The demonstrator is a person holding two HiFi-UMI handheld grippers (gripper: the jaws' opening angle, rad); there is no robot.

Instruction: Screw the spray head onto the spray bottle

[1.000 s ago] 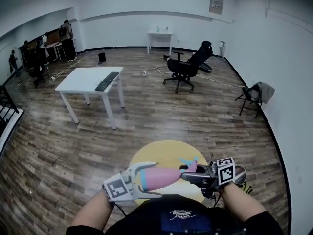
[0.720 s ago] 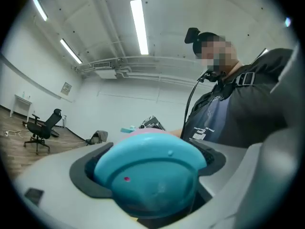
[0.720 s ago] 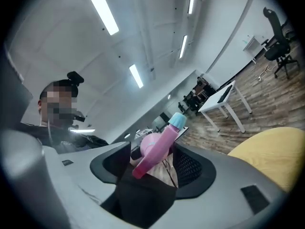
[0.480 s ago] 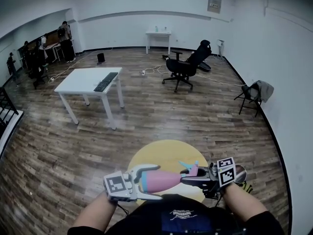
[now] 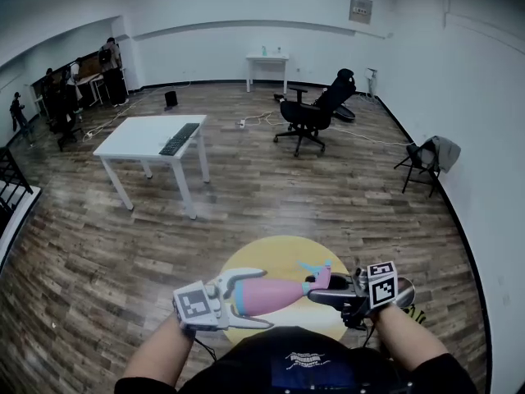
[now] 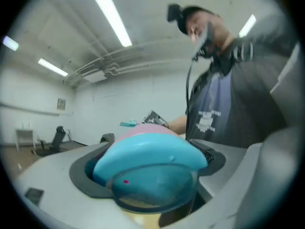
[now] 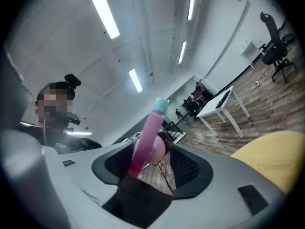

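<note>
Yellow round table [image 5: 275,255] rim beneath grippers; open wood floor [image 5: 271,191] beyond. Grippers level, facing each other. Left gripper [image 5: 264,299] clamps horizontal spray bottle [image 5: 271,295]; right gripper [image 5: 315,291] jaws just opening, loose around spray head [image 5: 319,278] at bottle neck.

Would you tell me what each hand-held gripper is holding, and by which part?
The left hand-held gripper clamps the bottle by its blue base end. The right hand-held gripper has just been opening; the spray head stands between its jaws, apparently ungripped.

Spray bottle [image 5: 271,295] is looking like smooth glossy plastic, floor [image 5: 328,195] is showing streaky matt wood planks.
</note>
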